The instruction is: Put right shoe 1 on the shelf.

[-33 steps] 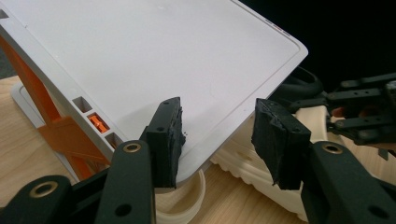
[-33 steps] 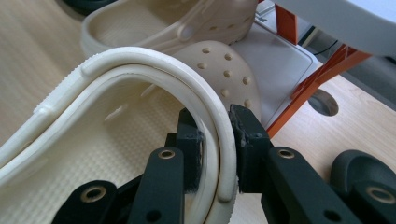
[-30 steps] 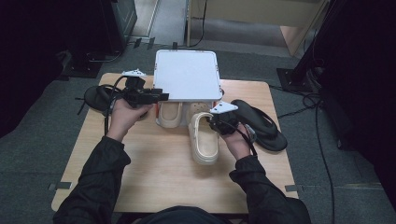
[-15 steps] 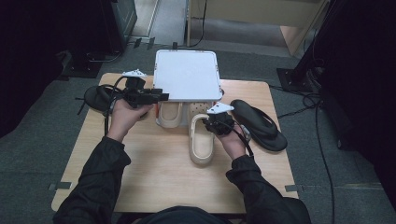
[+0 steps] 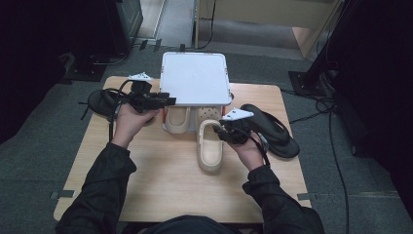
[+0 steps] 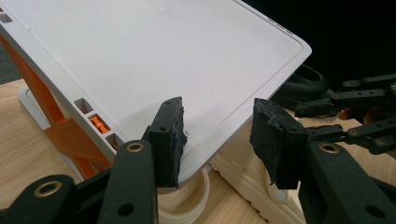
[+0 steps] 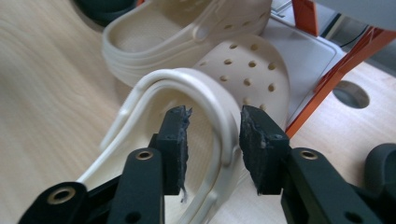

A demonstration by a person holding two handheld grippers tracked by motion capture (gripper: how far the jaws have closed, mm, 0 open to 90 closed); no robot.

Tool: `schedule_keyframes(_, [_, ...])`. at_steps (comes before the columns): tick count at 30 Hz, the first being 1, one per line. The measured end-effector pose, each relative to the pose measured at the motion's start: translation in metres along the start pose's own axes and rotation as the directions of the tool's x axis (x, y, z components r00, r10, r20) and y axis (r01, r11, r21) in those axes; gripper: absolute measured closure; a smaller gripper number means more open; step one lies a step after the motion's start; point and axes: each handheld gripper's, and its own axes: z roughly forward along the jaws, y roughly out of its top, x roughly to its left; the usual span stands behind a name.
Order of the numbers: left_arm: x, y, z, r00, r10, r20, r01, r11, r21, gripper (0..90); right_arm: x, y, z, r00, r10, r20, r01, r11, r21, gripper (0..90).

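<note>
a: how is the right gripper (image 7: 212, 140) seen?

b: its jaws have just been opening and are set apart. the heel strap (image 7: 205, 100) of the near cream clog (image 5: 210, 146) is passed between them, but it is not seen to be pressed by the pads.

a: and where is that clog placed?

b: it is laid on the wooden table (image 5: 160, 180), near the middle, with its perforated toe pointed toward the white tray (image 5: 196, 78). a second cream clog (image 5: 177, 118) is set just beside it to the left, its front tucked under the tray's near edge.

a: the left gripper (image 6: 219, 135)?

b: its jaws are held part open at the near corner of the tray. the corner is seen between the pads (image 6: 172, 135), though whether it is actually pressed cannot be told.

a: what else is found around them?

b: the tray is carried on an orange stand (image 6: 65, 135). a black sandal (image 5: 272, 129) is laid right of the right hand, and another black sandal (image 5: 103, 101) left of the left hand.
</note>
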Motion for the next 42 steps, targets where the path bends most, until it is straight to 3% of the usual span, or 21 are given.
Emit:
schedule_keyframes(11, [-0.001, 0.001, 0.001, 0.9995, 0.022, -0.023, -0.022, 0.9997, 0.007, 57.7, 0.010, -0.021, -0.023, 0.9968, 0.029, -0.074, -0.031, 0.999, -0.025, 70.8])
schedule_keyframes(31, [0.000, 0.001, 0.003, 0.9995, 0.028, -0.011, -0.028, 0.9996, 0.007, 62.3, 0.042, -0.060, -0.041, 0.9868, 0.034, -0.158, -0.031, 0.999, 0.016, 73.2])
schedule_keyframes(42, [0.000, -0.001, 0.002, 0.9995, 0.028, -0.015, -0.028, 0.9996, -0.002, 65.7, 0.057, -0.080, -0.047, 0.9791, 0.037, -0.200, -0.028, 0.998, 0.047, 78.9])
